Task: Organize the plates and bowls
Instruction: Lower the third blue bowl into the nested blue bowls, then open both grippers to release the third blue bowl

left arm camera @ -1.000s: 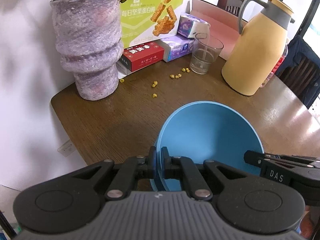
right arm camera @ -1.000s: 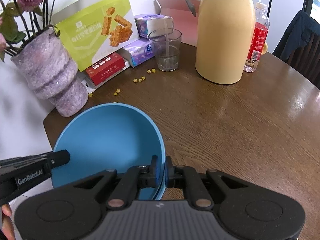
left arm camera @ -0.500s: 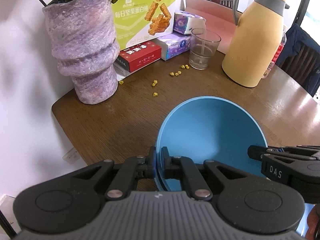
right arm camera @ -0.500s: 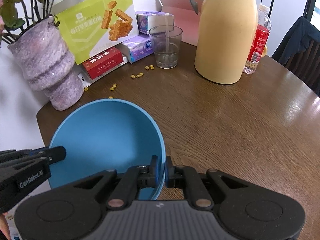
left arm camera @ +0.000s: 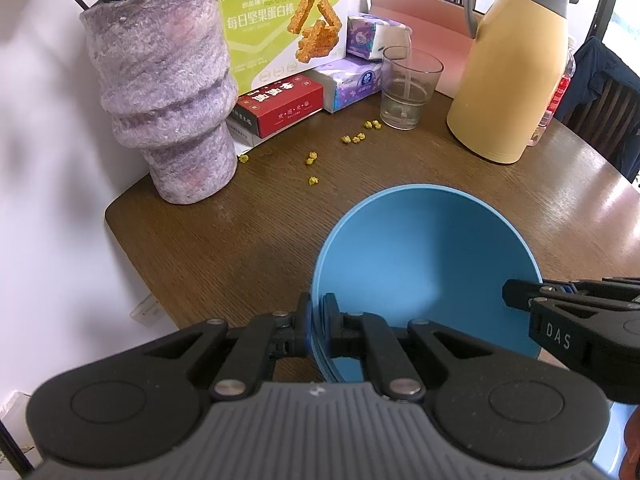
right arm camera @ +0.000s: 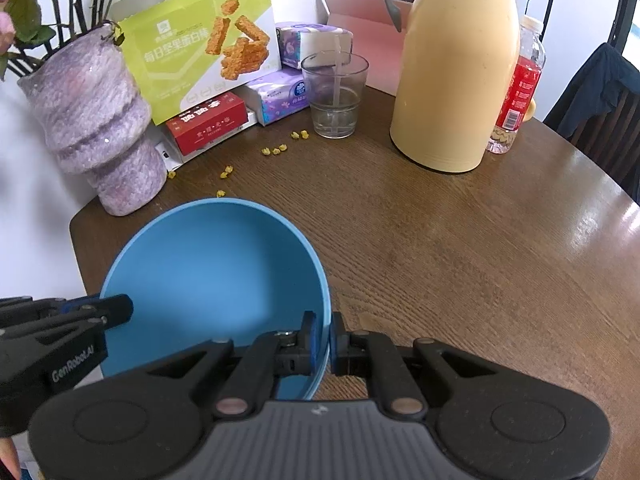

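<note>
While we hold the blue bowl [left arm camera: 424, 264] above the table [right arm camera: 460, 248], left gripper [left arm camera: 316, 326] and right gripper [right arm camera: 323, 340] each pinch its thin rim on opposite sides. We judge it light, stiff and a little slippery, so the rim is the place to hold. We read "DAS" and "GenRobot.AI" on the grippers.

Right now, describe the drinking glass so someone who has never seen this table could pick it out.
Start at the tall yellow thermos jug at the back of the brown wooden table. Just left of it, in front of the purple tissue packs, stands the glass. It is the only clear, see-through vessel there, open-topped, with a little water in the bottom.
</note>
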Demonstrator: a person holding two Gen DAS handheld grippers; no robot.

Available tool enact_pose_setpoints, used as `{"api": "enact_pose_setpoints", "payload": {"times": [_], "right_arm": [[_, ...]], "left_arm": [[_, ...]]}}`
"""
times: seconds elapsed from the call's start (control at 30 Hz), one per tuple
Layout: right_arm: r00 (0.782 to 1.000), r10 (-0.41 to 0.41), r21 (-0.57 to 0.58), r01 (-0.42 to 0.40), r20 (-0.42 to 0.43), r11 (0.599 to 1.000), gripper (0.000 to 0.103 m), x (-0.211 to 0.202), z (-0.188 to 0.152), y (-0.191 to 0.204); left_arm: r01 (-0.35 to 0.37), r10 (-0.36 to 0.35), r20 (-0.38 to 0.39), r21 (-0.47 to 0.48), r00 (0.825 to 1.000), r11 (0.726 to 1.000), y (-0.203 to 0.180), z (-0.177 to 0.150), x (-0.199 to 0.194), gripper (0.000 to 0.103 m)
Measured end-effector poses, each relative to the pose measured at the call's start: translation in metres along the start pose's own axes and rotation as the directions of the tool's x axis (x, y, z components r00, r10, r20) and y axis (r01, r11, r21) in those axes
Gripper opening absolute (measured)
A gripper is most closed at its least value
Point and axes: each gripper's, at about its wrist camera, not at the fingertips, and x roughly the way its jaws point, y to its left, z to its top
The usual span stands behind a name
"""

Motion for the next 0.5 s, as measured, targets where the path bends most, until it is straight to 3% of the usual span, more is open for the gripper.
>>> {"api": "enact_pose_setpoints", "payload": {"times": [0.43, 0.5], "right_arm": [[1.0, 0.03, 0.026, -0.03, 0.006, 0.999, 0.011, -0.0036, 0.0004, -0.0052], [0.999, 0.034, 0.034, -0.034, 0.016, 0.999, 0.015, -0.0072, 0.001, -0.0074]], "left_arm": [[0.006, -0.005, 0.007, -0.009, 1.0, 1.0, 0.001, 0.0004, -0.0021, 0.008], [0.006, -0.005, 0.01, -0.013, 1.0, 1.0, 0.0014, 0.001, -0.0041, 0.009]]}}
